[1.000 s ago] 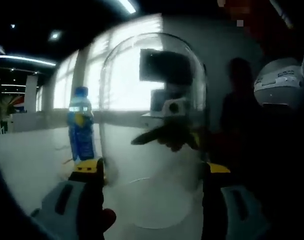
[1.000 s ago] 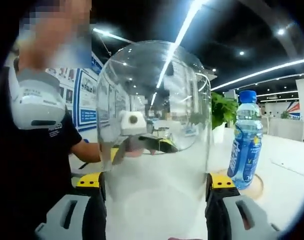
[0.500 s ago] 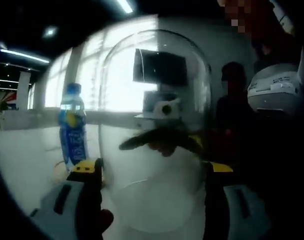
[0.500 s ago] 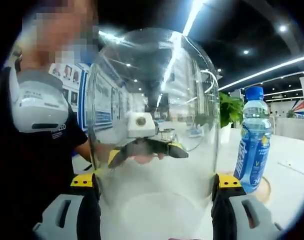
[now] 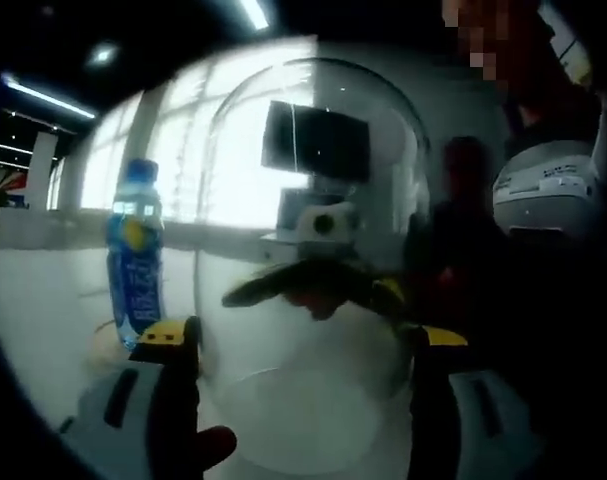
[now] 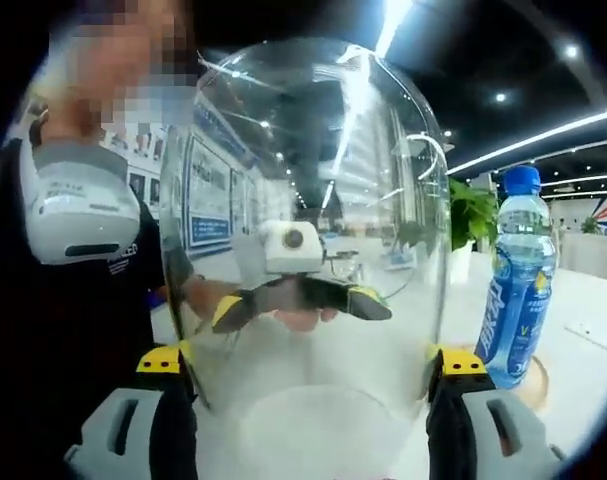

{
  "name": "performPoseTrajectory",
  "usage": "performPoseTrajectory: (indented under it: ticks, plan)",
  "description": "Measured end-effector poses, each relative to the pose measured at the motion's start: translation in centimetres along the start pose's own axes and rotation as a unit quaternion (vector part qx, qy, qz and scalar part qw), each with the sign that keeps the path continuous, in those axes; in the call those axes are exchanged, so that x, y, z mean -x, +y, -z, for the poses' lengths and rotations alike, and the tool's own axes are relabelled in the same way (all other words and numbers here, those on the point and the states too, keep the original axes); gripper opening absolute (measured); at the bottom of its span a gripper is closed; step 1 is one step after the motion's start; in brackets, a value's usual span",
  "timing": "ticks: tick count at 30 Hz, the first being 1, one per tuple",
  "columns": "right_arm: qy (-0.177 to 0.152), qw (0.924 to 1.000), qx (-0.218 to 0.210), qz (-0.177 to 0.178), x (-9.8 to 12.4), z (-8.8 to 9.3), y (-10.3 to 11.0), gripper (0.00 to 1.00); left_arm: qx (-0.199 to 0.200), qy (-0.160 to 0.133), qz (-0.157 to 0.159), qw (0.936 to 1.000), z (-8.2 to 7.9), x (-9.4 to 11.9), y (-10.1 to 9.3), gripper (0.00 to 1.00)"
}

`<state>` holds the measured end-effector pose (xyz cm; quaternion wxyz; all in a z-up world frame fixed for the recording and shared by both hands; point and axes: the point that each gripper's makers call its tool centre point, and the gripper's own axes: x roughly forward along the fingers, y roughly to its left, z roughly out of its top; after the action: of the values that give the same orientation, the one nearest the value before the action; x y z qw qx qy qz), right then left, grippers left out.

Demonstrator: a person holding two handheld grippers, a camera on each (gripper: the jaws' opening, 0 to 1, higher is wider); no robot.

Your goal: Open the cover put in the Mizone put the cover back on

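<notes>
Left tool (image 5: 301,345): its two jaws stand wide, one on each side of the dome's lower wall; they seem to press the glass, so this tool appears to hold one side of the dome.
Right tool (image 6: 308,370): jaws likewise wide and set against the dome's flanks from the opposite side, apparently holding it.
Dome (image 5: 308,220): a clear glass cover, upright, rounded top up, open mouth down, caught between the two tools. It seems lifted off the bench (image 5: 43,290), though its rim is hard to make out. Through the glass each view shows the other tool facing it.
Bottle (image 6: 516,280): the blue Mizone stands upright on a round coaster on the white bench, just beyond and beside the dome. In the right gripper view it lies to the right of the dome; in the left gripper view, to the left. Its long axis is vertical, matching the dome's.
Key relation: the dome must travel sideways over the bottle, then down; neither tool looks clearly nearer.
Hands: level, facing each other across the dome.
Person (image 6: 73,260): dark-sleeved, behind the dome.
</notes>
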<state>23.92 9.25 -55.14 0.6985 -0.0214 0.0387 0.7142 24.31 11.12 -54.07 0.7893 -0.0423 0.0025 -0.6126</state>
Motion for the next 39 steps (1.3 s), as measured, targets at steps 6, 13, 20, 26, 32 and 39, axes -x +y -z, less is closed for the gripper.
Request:
performPoseTrajectory:
  ticks: [6, 13, 20, 26, 32, 39]
  plan:
    - [-0.030, 0.9995, 0.000, -0.001, 0.2, -0.1, 0.0, 0.90, 0.003, 0.002, -0.002, 1.0000, 0.0, -0.3, 0.0, 0.77]
    - [-0.041, 0.9991, -0.002, 0.007, 0.3, -0.3, -0.3, 0.90, 0.005, 0.000, 0.000, 1.0000, 0.0, -1.1, 0.1, 0.79]
    - [-0.049, 0.9987, -0.002, 0.010, 0.3, -0.3, -0.5, 0.90, 0.008, -0.013, 0.007, 0.9999, -0.1, -1.1, 0.2, 0.79]
    - [-0.048, 0.9987, -0.001, 0.013, 0.2, -0.4, -0.4, 0.90, 0.008, -0.021, 0.004, 0.9997, -0.2, -1.0, 0.1, 0.79]
    - [-0.045, 0.9988, 0.000, 0.017, 0.1, -0.4, -0.3, 0.90, 0.010, -0.020, 0.001, 0.9998, -0.2, -1.0, 0.1, 0.80]
    - [-0.045, 0.9987, 0.000, 0.024, -0.1, -0.4, -0.2, 0.90, 0.008, -0.016, -0.005, 0.9998, -0.3, -0.9, -0.1, 0.81]
